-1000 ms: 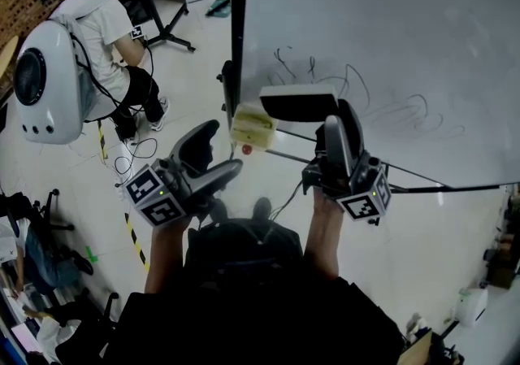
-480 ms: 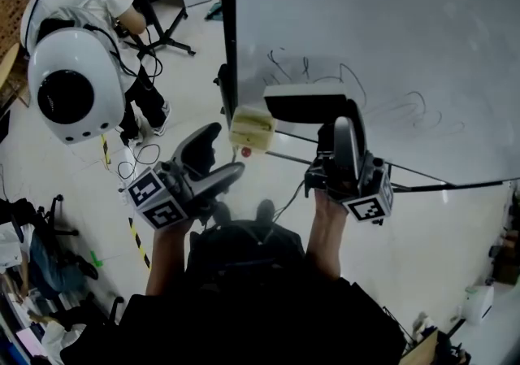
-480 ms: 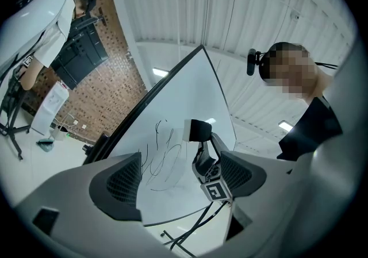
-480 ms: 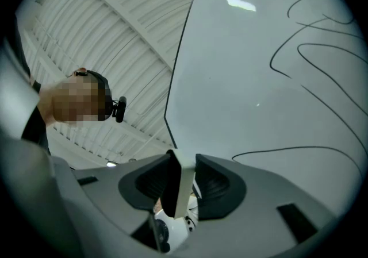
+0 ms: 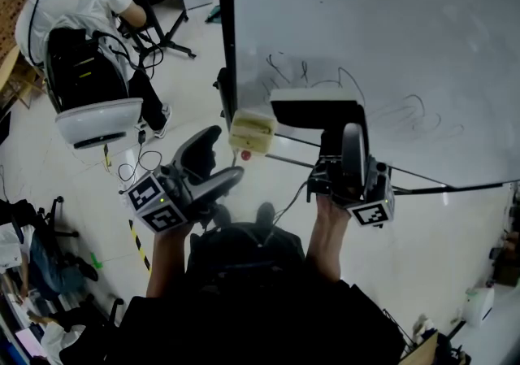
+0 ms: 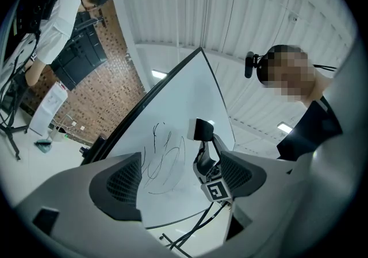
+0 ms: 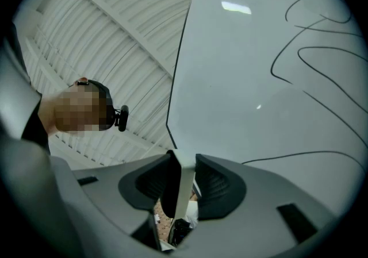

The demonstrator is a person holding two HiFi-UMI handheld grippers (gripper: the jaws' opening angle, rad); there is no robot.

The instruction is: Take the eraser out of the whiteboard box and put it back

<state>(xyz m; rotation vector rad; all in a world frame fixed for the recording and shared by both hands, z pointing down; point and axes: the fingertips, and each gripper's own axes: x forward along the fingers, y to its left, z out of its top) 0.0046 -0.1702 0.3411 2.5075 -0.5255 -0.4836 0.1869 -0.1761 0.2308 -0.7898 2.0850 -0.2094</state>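
Observation:
My right gripper (image 5: 337, 134) is shut on the whiteboard eraser (image 5: 315, 110), a white-backed block with a black felt face. I hold it close to the whiteboard (image 5: 406, 30), just under the black scribbles (image 5: 313, 75). In the right gripper view the eraser (image 7: 183, 185) shows edge-on, pinched between both pads. The cream whiteboard box (image 5: 252, 131) hangs at the board's lower left corner, left of the eraser. My left gripper (image 5: 226, 152) stands open and empty just below and left of the box. In the left gripper view its pads (image 6: 123, 185) frame the eraser (image 6: 202, 129).
A person in a white shirt with a white backpack (image 5: 93, 119) bends over at the left, beside black stand legs (image 5: 166, 38). Cables and yellow-black tape (image 5: 136, 241) lie on the floor. The board's bottom rail (image 5: 439, 188) runs off to the right.
My right gripper and the eraser shifted slightly to the right along the board. The person at the left bent over, and the backpack swung round. My left gripper stayed put.

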